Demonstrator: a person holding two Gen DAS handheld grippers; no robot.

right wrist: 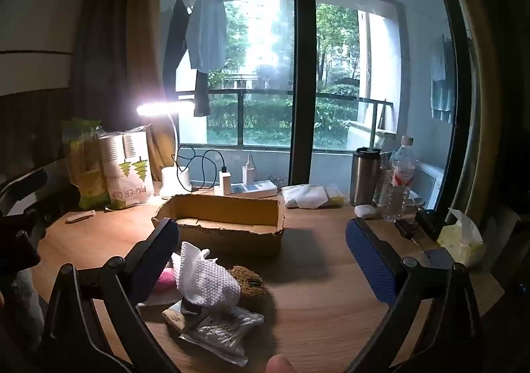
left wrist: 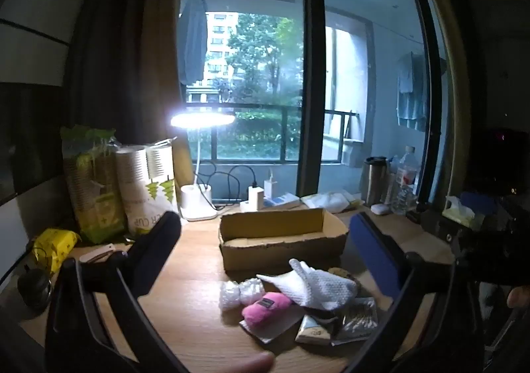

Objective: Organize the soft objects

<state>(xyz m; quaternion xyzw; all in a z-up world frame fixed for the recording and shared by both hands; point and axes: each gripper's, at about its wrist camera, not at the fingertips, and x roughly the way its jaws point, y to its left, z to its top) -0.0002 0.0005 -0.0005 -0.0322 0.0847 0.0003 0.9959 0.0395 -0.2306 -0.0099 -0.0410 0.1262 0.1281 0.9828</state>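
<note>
Closest to me, both tools hover above the wooden surface (right wrist: 324, 300) with nothing in them: the left hand-held gripper (left wrist: 265, 240) has its jaws spread wide, and the right hand-held gripper (right wrist: 261, 244) is just as wide.

Just beyond their tips lies a small heap. A white cloth (left wrist: 314, 283) is draped over the top, a pink plush (left wrist: 265, 306) sits at its left edge, two white puffy bundles (left wrist: 238, 293) lie beside that, and a brown fuzzy toy (right wrist: 246, 280) peeks out at the right. Flat foil packets (right wrist: 222, 333) are underneath, touching the cloth.

Behind the heap stands the open cardboard box (left wrist: 281, 237), which I take to be where the soft things belong. Nothing soft looks to be in it yet, so the job seems barely begun.

I would take the cloth first, since it covers the rest: pinch a raised fold near the middle, lift straight up so the packets stay put, then carry it over the box's torn front wall.

Farther back, a lit desk lamp (left wrist: 202, 119) glares by the window.
</note>
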